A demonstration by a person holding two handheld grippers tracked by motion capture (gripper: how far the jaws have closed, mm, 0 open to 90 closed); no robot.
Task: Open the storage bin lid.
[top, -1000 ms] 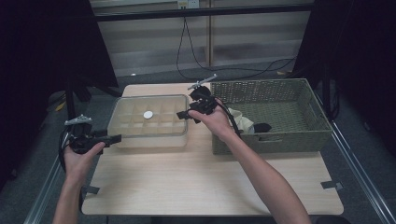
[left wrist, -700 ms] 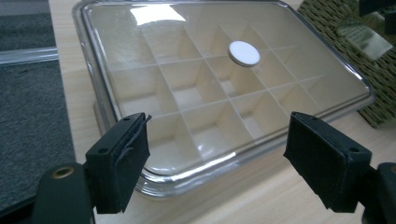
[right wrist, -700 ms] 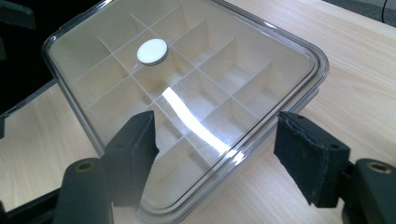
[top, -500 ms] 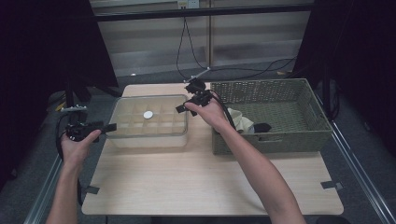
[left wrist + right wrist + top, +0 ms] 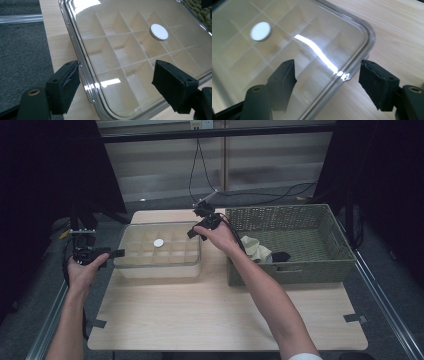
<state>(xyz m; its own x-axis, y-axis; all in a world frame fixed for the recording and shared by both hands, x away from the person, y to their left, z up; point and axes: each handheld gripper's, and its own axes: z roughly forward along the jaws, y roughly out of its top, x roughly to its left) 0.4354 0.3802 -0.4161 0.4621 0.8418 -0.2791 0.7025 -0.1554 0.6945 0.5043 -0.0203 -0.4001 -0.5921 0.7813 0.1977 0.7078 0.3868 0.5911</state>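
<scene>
A clear plastic compartment box [image 5: 157,252] with a transparent lid [image 5: 140,50] sits on the wooden table, left of the middle. A white round knob [image 5: 158,242] [image 5: 159,32] [image 5: 260,31] sits on the lid. My left gripper [image 5: 114,253] [image 5: 120,92] is open at the box's left edge, its jaws straddling the lid's near left corner. Open as well, my right gripper [image 5: 196,231] [image 5: 328,85] hovers over the box's far right corner, and the lid's rounded corner [image 5: 362,32] lies between its jaws.
A green woven basket [image 5: 330,262] stands right of the box, holding a pale crumpled cloth [image 5: 256,250] and a dark item [image 5: 281,256]. Bare wooden tabletop [image 5: 210,310] stretches in front. Cables [image 5: 260,197] trail over the floor behind the table.
My left gripper has moved right and forward to the box's left edge. The right gripper has shifted slightly toward the far right corner of the lid.
</scene>
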